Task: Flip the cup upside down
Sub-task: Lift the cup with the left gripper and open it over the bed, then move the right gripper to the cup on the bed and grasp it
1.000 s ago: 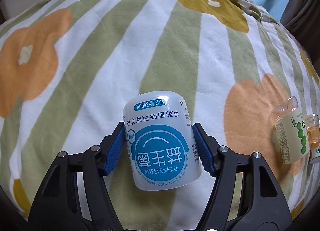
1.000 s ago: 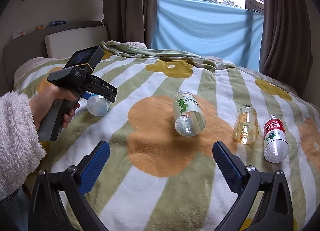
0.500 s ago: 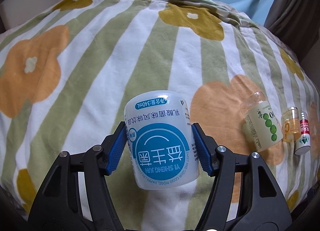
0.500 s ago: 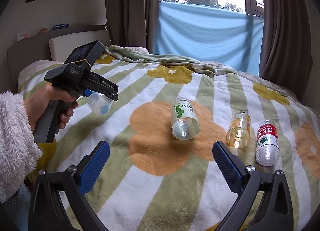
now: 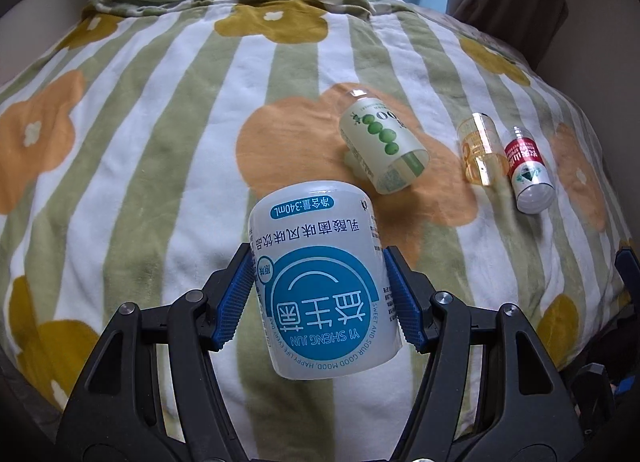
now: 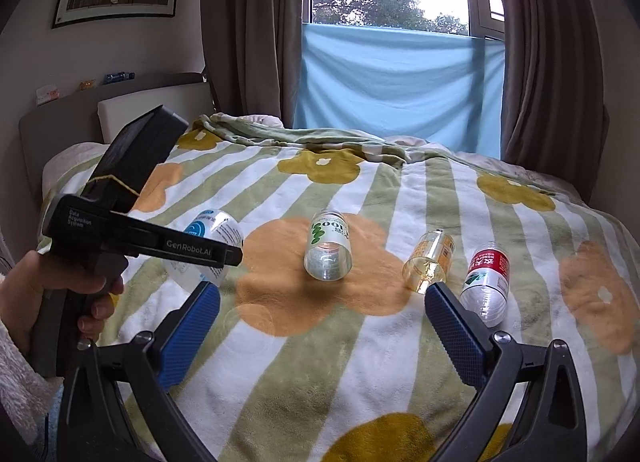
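Note:
A translucent white cup with a blue round label (image 5: 320,282) is clamped between the blue pads of my left gripper (image 5: 320,302), held in the air above the bed with its print upside down. The right wrist view shows the same cup (image 6: 208,246) tilted behind the left gripper's black body, a hand gripping the handle. My right gripper (image 6: 320,326) stands open low over the blanket with nothing between its fingers.
On the striped flower blanket (image 6: 360,362) lie a green-dotted cup (image 6: 329,248), an amber cup (image 6: 428,262) and a red-labelled bottle (image 6: 486,282), all on their sides. Headboard at left, curtains and window behind.
The left gripper has lifted the blue-label cup higher and swung right, toward the right gripper. The right gripper has moved forward slightly and stays open.

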A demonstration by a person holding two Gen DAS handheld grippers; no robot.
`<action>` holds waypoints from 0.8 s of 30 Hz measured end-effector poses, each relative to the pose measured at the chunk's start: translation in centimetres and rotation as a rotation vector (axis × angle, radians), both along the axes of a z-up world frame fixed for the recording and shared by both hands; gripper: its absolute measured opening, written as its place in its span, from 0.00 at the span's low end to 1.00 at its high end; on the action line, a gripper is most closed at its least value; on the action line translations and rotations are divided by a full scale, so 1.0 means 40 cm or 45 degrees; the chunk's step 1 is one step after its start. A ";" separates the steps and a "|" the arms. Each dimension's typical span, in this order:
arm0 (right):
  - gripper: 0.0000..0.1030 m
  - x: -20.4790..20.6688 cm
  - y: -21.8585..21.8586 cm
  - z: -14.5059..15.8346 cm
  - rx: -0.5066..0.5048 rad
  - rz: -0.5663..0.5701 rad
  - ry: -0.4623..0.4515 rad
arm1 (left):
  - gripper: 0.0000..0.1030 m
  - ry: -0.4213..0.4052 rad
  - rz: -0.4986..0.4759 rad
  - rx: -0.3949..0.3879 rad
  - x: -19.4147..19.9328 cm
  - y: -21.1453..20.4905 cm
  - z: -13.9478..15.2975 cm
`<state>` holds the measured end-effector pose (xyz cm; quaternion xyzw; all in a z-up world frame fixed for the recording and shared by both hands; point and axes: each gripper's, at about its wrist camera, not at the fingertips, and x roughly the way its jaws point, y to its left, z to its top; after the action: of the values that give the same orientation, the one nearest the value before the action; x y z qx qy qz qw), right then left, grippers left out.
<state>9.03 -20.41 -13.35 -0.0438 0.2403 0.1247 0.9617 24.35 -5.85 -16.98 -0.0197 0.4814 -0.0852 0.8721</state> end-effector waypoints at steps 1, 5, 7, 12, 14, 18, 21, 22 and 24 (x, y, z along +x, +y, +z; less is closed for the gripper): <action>1.00 -0.006 -0.009 0.003 0.005 -0.003 -0.001 | 0.59 0.013 -0.024 0.003 -0.010 -0.016 -0.010; 1.00 -0.034 -0.035 0.010 -0.008 -0.026 -0.017 | 0.59 0.047 -0.076 0.043 -0.036 -0.061 -0.057; 1.00 -0.048 -0.048 0.009 -0.008 -0.040 -0.020 | 0.59 0.076 -0.087 0.037 -0.034 -0.073 -0.083; 1.00 -0.066 -0.066 0.005 -0.006 -0.064 -0.009 | 0.60 0.099 -0.116 0.053 -0.035 -0.090 -0.121; 1.00 -0.073 -0.069 0.005 -0.010 -0.068 -0.013 | 0.62 0.097 -0.124 0.051 -0.037 -0.093 -0.123; 1.00 -0.078 -0.070 0.008 0.001 -0.075 -0.008 | 0.88 0.100 -0.113 0.056 -0.043 -0.087 -0.119; 0.99 -0.082 -0.068 0.015 0.003 -0.076 -0.015 | 0.98 0.071 -0.112 0.083 -0.057 -0.080 -0.100; 1.00 -0.084 -0.068 0.018 0.000 -0.076 -0.018 | 0.98 0.064 -0.107 0.092 -0.060 -0.075 -0.091; 0.99 -0.089 -0.068 0.025 0.007 -0.073 -0.021 | 0.98 0.053 -0.094 0.096 -0.071 -0.060 -0.072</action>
<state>5.47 -23.13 -12.35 -0.0352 0.2330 0.0974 0.9669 21.51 -8.24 -19.88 0.0294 0.5028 -0.0987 0.8582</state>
